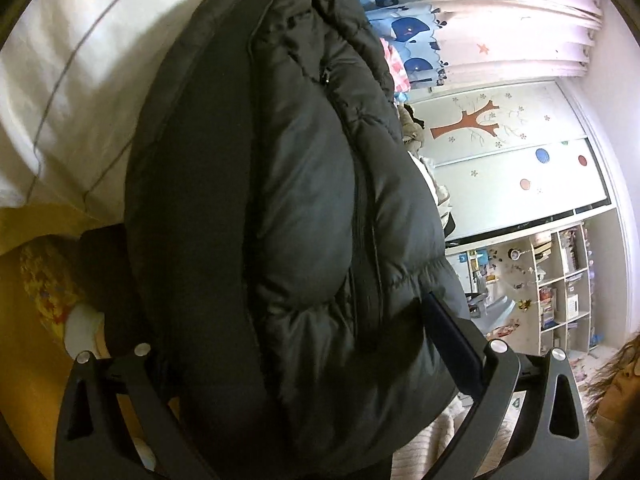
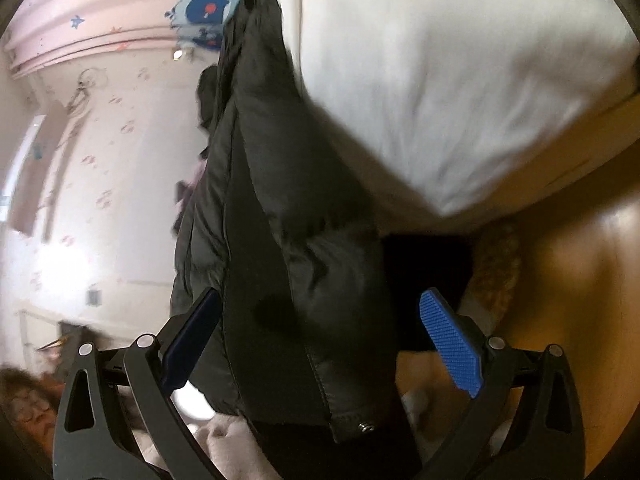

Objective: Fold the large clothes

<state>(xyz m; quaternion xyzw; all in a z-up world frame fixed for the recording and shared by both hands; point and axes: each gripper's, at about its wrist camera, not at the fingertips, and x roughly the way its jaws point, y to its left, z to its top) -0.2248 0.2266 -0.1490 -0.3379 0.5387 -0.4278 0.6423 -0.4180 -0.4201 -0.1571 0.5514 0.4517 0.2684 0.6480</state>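
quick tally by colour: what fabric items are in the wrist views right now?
Black: 1, the puffer jacket, lying between the fingers of both the left gripper and the right gripper
White: 1, the bedding
Pink and blue: 1, the curtain
Total: 3

We are looking forward along each gripper's fingers, both views rolled sideways and pressing very close on the puffy black quilted jacket (image 1: 304, 208) (image 2: 280, 216). The left view is facing the white shelved wardrobe (image 1: 560, 280) beyond the jacket; both are sharing the white bedding (image 1: 80, 80) (image 2: 460, 80) beside it.
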